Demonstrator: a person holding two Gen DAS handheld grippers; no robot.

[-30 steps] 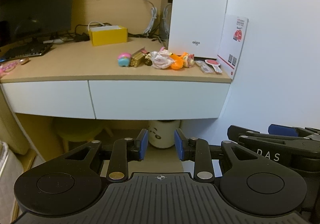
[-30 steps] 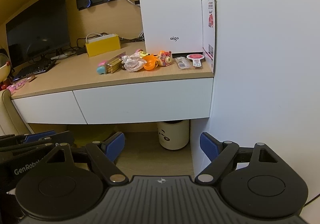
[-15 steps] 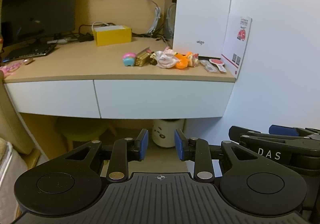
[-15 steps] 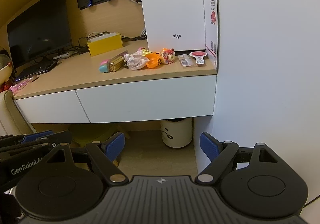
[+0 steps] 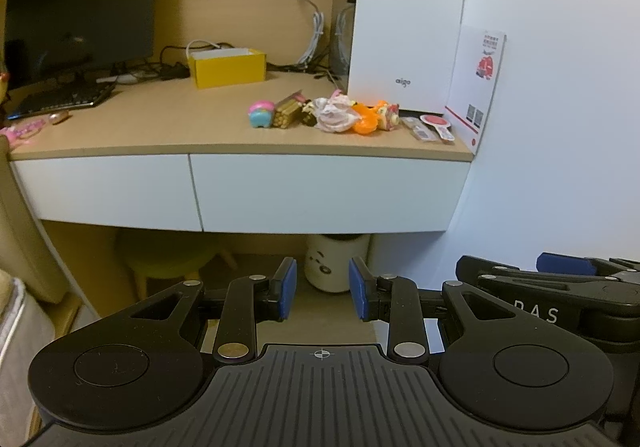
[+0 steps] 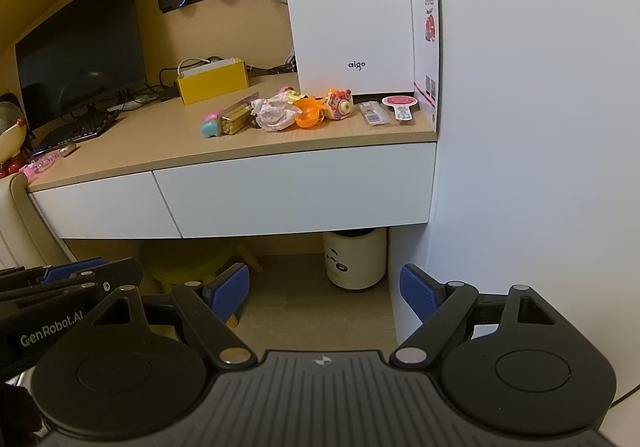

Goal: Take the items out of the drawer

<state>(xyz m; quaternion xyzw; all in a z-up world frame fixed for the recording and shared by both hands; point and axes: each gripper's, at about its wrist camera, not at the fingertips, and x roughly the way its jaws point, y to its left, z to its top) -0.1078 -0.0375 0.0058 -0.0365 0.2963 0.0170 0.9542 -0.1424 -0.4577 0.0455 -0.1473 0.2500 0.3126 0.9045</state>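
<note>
Below the desk [image 5: 168,135] edge, both drawers [image 5: 328,191] remain shut; your view drifted slightly, nothing else changed. Left gripper [image 5: 322,295] and right gripper [image 6: 325,289] hang open, empty, well short.

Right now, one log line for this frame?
drawers: shut | left gripper: open, empty | right gripper: open, empty | toys: on desktop

Dim warm indoor light; fisheye bending at edges; dark corners; slightly soft focus.
</note>
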